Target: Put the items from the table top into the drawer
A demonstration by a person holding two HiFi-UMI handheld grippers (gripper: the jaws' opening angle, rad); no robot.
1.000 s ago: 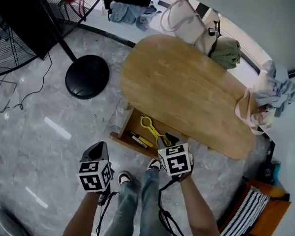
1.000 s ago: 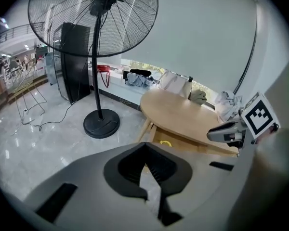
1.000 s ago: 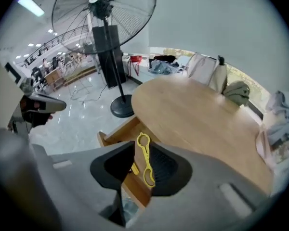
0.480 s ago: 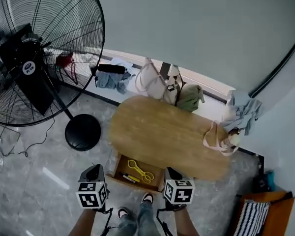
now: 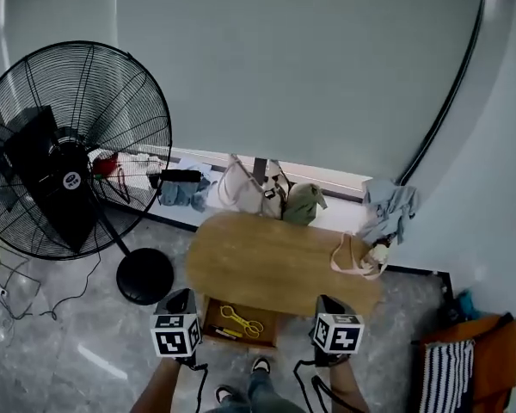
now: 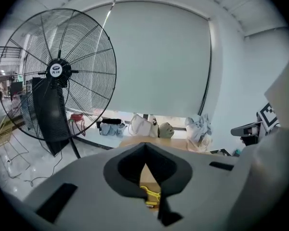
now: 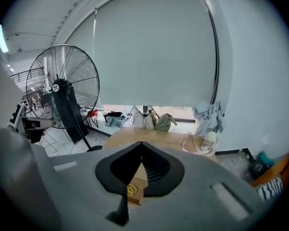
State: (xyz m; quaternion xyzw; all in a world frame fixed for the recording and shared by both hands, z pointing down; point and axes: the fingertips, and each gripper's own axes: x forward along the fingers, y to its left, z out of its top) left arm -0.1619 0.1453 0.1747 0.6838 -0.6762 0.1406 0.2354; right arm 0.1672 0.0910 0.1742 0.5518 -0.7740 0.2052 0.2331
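The oval wooden table (image 5: 275,261) has a bare top apart from a pink tote at its right end. Under its near edge the drawer (image 5: 215,312) stands open, with yellow tongs (image 5: 241,321) and pens inside. My left gripper (image 5: 182,298) hangs shut above the drawer's left side, nothing in it. My right gripper (image 5: 328,302) is to the drawer's right; its jaws have just been closing and are shut with nothing between them. In the left gripper view the left gripper (image 6: 145,146) frames the tongs (image 6: 151,192); past the right gripper (image 7: 142,144) the tongs (image 7: 132,190) show too.
A tall black fan (image 5: 69,162) with a round base (image 5: 144,275) stands left of the table. Bags (image 5: 249,192) and blue cloth (image 5: 387,205) lie on the ledge behind it. The pink tote (image 5: 353,256) sits at the table's right end. A striped orange item (image 5: 456,360) is at the right.
Both grippers have risen away from the drawer and spread apart, the right one moving right. The head view has lifted, so table and drawer look smaller and the wall shows.
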